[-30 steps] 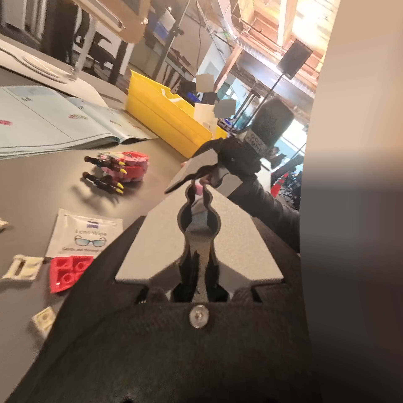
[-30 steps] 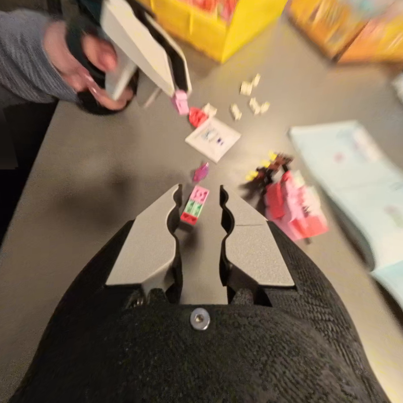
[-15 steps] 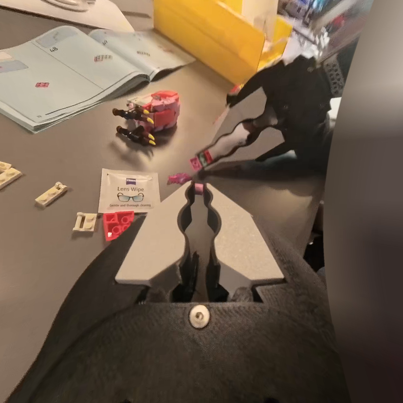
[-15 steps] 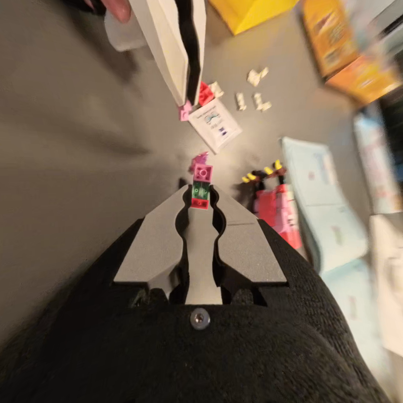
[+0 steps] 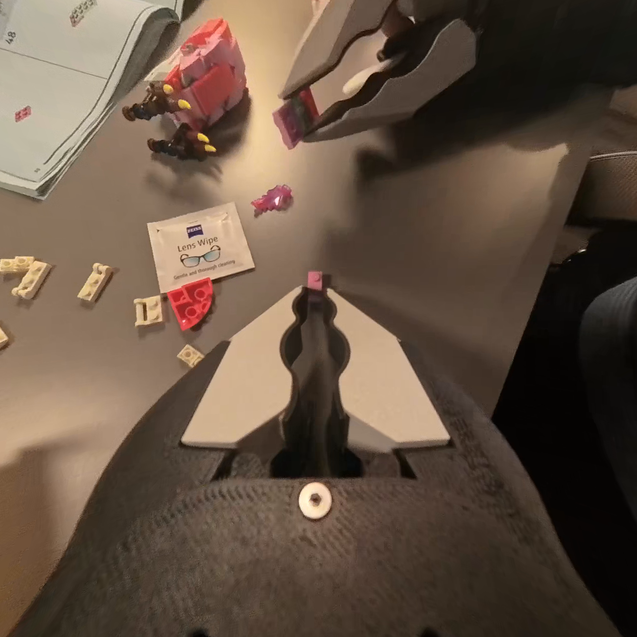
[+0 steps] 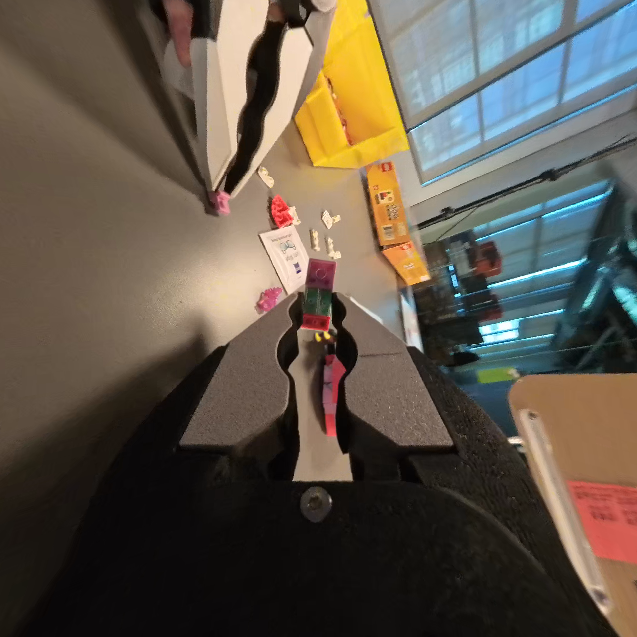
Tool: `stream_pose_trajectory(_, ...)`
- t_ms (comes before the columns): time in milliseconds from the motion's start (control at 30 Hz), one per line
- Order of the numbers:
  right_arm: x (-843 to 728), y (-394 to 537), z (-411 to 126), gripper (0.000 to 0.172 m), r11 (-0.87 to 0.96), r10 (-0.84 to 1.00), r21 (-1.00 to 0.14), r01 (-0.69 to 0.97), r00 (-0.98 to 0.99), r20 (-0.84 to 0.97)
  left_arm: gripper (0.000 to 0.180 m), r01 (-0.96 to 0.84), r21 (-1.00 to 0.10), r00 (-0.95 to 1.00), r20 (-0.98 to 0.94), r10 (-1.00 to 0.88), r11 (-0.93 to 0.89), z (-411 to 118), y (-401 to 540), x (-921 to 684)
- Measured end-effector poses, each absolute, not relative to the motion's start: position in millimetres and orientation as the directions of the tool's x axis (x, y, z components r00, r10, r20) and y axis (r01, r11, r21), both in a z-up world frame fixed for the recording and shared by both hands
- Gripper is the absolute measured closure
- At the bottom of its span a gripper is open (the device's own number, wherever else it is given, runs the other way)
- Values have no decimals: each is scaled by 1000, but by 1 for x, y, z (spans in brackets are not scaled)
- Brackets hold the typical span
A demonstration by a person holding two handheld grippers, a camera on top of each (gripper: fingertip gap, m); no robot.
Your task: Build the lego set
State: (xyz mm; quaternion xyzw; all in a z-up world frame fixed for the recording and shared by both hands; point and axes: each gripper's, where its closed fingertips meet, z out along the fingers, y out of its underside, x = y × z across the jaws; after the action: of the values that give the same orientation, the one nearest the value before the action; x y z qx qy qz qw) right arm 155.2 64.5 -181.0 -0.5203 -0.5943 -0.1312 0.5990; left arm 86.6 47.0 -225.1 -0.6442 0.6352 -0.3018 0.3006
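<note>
My left gripper (image 5: 315, 289) is shut on a small pink brick (image 5: 315, 280) that sticks out past its fingertips, just above the grey table (image 5: 413, 224). The right wrist view shows the same small pink brick (image 6: 220, 202) pinched at the left gripper's tips. My right gripper (image 6: 317, 299) is shut on a stack of a magenta, a green and a red brick (image 6: 317, 294), lifted off the table. That brick stack (image 5: 296, 115) also shows at the top of the left wrist view, between the right gripper's fingers.
A red and pink brick model with clawed brown legs (image 5: 203, 82), a translucent pink piece (image 5: 274, 199), a white wipe sachet (image 5: 200, 246), a red quarter-round brick (image 5: 191, 305) and several cream pieces (image 5: 93, 282) lie on the table. An open booklet (image 5: 51, 86) lies far left; a yellow bin (image 6: 348, 113) and orange boxes (image 6: 389, 206) stand beyond. Across from one pair of fingers to the other is roughly 9 cm. About 4 cm separates my right fingertips from the translucent pink piece (image 5: 274, 199). Look for it in the right wrist view (image 6: 269, 294) too.
My right gripper closed on the brick stack that lay on the table and lifted it, turning sideways. My left gripper came down towards the table, keeping the small pink brick.
</note>
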Motion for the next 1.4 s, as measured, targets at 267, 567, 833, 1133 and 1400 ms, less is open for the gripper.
stream_pose_trajectory(267, 142, 59, -174, 158, 533, 275, -261, 805, 127, 953, 133, -607, -778, 76, 147, -986, -162, -221, 49, 81)
stream_pose_trajectory(567, 126, 45, -162, 158, 607, 29, -2, 794, -20, 999, 151, -326, -919, 31, 224, -974, -221, -171, 36, 124)
stream_pose_trajectory(833, 124, 45, -167, 155, 607, 173, -156, 779, 62, 983, 177, -326, -941, 28, -100, -995, 86, -165, 35, 122)
stream_pose_trajectory(1133, 120, 40, -186, 159, 443, 599, -566, 696, 240, 764, 177, -389, -739, -87, -564, -821, 549, -177, 25, 120)
stream_pose_trajectory(1400, 123, 47, -200, 153, 381, 608, -520, 765, 216, 764, 177, -416, -621, -109, -691, -714, 664, -180, 27, 119)
